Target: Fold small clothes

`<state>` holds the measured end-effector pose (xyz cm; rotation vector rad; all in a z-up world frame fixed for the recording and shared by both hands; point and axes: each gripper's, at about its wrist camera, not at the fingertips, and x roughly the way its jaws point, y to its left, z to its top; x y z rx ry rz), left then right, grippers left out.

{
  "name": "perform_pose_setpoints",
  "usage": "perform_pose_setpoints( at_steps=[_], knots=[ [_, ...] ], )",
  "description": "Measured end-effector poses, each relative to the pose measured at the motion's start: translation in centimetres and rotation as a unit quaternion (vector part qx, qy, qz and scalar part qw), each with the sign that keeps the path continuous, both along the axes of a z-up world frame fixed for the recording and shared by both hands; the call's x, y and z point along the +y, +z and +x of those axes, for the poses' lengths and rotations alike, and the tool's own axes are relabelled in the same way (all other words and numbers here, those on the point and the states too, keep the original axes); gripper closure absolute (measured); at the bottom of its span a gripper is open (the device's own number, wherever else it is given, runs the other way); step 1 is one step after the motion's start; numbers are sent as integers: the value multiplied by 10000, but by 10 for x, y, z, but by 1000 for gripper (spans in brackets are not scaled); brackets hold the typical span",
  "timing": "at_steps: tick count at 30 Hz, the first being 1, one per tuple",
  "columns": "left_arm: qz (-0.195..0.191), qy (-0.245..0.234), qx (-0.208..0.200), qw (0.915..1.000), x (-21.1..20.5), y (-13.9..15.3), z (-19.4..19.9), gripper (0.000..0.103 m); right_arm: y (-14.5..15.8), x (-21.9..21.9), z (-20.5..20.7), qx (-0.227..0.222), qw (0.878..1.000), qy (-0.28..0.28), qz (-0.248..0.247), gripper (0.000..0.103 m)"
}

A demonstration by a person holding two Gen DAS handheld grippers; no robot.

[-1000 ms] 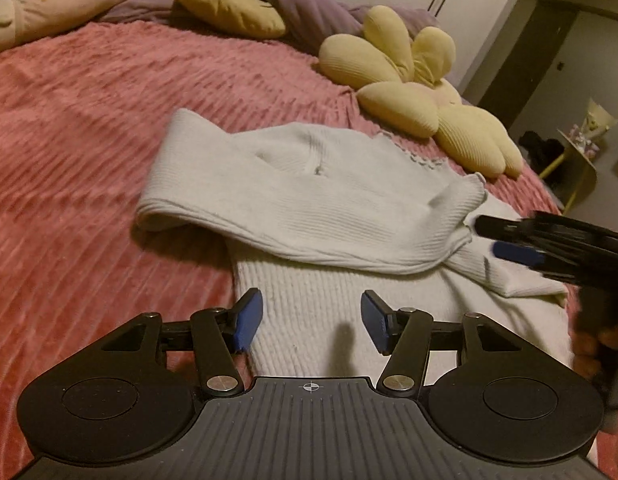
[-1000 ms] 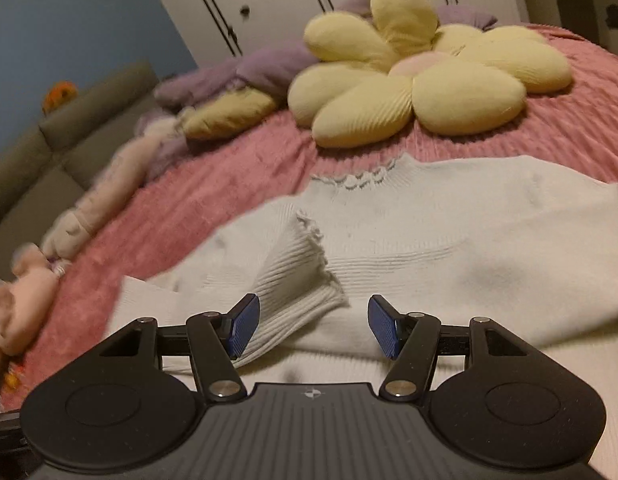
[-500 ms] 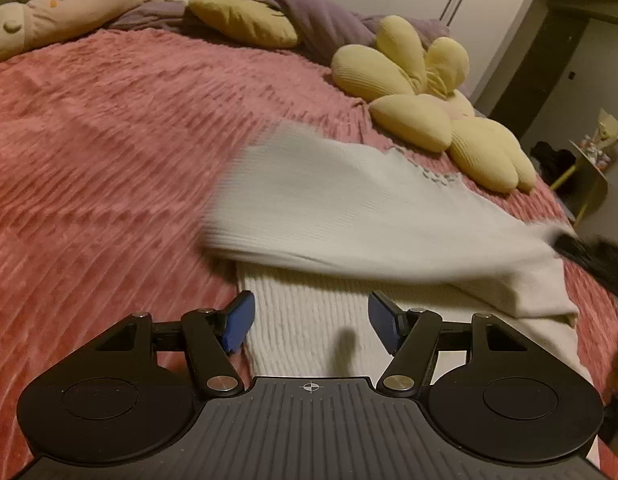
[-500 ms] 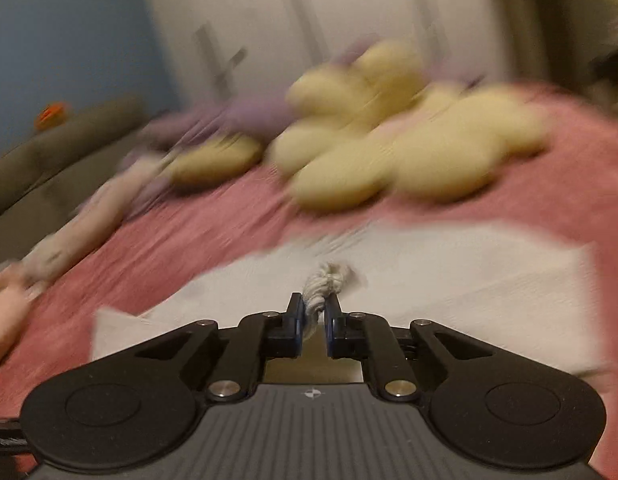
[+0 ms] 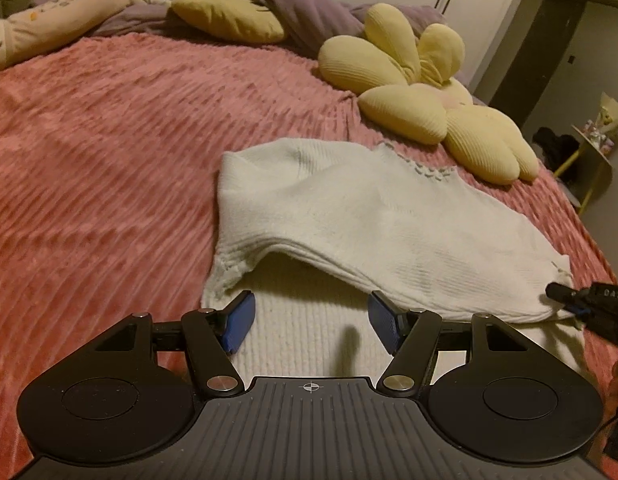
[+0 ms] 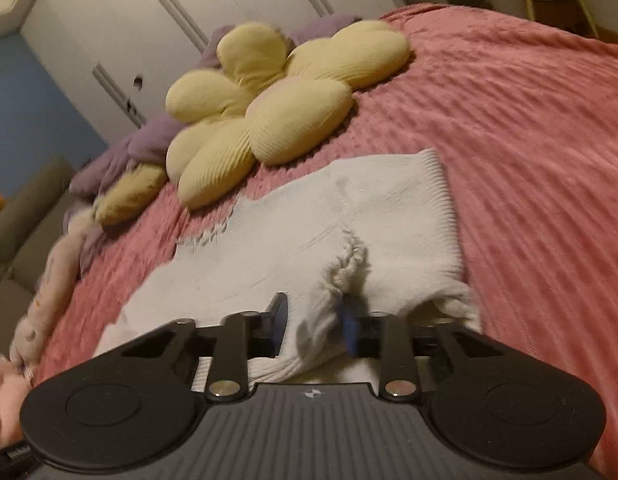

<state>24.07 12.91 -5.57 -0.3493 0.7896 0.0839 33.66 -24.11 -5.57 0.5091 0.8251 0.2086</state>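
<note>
My left tongs (image 5: 309, 322) gape wide over sweater (image 5: 373, 216) hem, gripping nothing. Right tongs (image 6: 315, 322) parted, bunched cuff (image 6: 351, 264) between pads, seemingly not clamped; view blurred. Sweater lies on pink bed (image 5: 109, 140); flower pillow (image 5: 421, 96) at one o'clock.

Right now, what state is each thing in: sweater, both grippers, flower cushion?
White sweater: flat on the bed, one sleeve folded across the body.
Sleeve cuff: bunched between the right fingers.
Left gripper: open, empty.
Right gripper: partly open around the cuff.
Flower cushion: lying beyond the collar.
</note>
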Motion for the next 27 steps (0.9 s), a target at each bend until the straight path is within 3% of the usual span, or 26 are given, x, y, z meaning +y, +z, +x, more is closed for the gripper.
perform_pose_setpoints(
  at_steps=[1,3,5,7,9,11,13,17,21,24,25,27],
  knots=[
    [36,3,6,10000,-1,1,1,35,4,8,5,-2,9996,151,-227,94],
    [109,30,15,9999,-2,2,3,35,20,21,4,-442,9956,322,-758,95],
    [165,47,21,9999,-4,2,6,35,41,23,-4,-1199,9860,160,-1146,95],
    [186,59,70,9998,-5,0,8,35,50,18,-9,-1573,9790,-153,-1286,94],
    [183,85,132,9997,-5,-2,11,35,40,12,-6,-1404,9804,-112,-1375,94],
    [168,97,161,9997,-6,-2,11,35,17,7,3,-842,9846,7,-1530,92],
    [193,55,84,9998,-8,3,10,34,-5,-4,12,-201,9914,46,-1291,92],
    [385,-34,-72,9992,-14,12,14,32,-4,-15,7,-265,9960,-108,-843,91],
    [405,-111,-104,9991,-17,13,23,27,2,-10,2,-569,9920,49,-1126,90],
    [483,-175,34,9987,-21,7,29,27,-5,-9,2,-424,9845,-17,-1699,90],
    [487,-237,56,9985,-23,6,28,27,-3,-12,4,-424,9831,-162,-1775,88],
    [481,-334,14,9983,-25,7,26,27,6,-14,-1,-392,9784,-599,-1938,65]
  ],
)
